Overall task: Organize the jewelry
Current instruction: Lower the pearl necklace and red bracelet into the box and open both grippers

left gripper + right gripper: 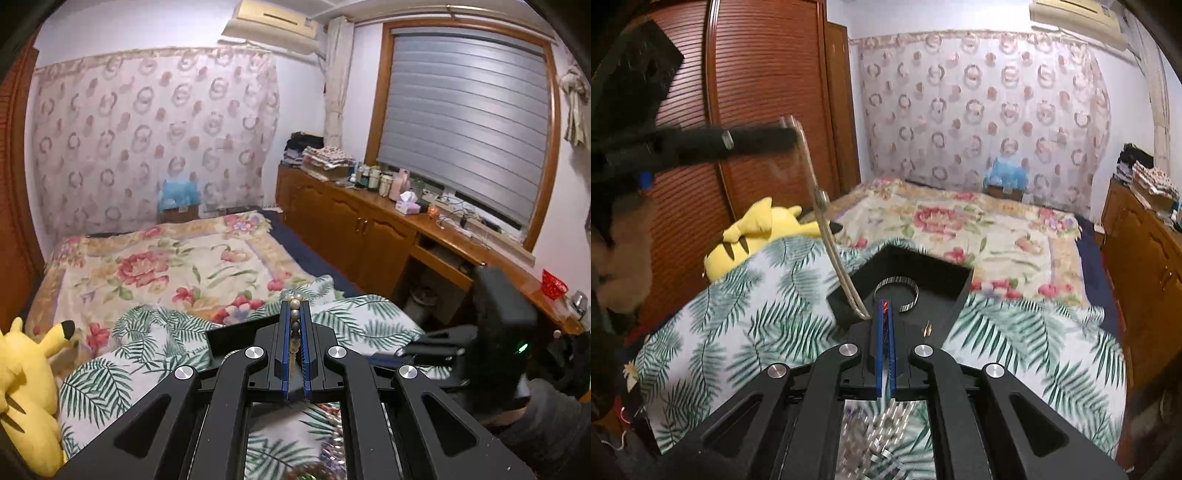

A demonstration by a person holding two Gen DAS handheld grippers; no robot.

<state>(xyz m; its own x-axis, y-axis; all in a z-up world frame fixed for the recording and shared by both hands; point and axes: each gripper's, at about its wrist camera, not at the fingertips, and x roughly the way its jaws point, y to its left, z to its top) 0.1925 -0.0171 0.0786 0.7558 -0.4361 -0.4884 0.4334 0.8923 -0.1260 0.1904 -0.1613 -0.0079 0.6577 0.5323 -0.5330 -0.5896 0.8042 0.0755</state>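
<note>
My left gripper (pixel 295 306) is shut on a pearl necklace (pixel 294 317); its beads run between the blue pads and stick out at the tips. In the right wrist view the necklace strand (pixel 823 218) hangs blurred from the left gripper (pixel 786 134) down to a black jewelry tray (pixel 956 280) on the leaf-print quilt. A silver bracelet (pixel 905 284) and a small gold earring (pixel 927 328) lie in the tray. My right gripper (pixel 885 308) is shut on a thin red-and-silver piece of jewelry (pixel 885 314) over the tray. The right gripper also shows in the left wrist view (pixel 391 356).
A yellow plush toy (pixel 753 236) lies on the bed beside the quilt (pixel 757 314). A wooden wardrobe (pixel 757 74) stands at the left. A long wooden cabinet (pixel 369 225) with bottles and a red basket (pixel 553 288) runs under the window.
</note>
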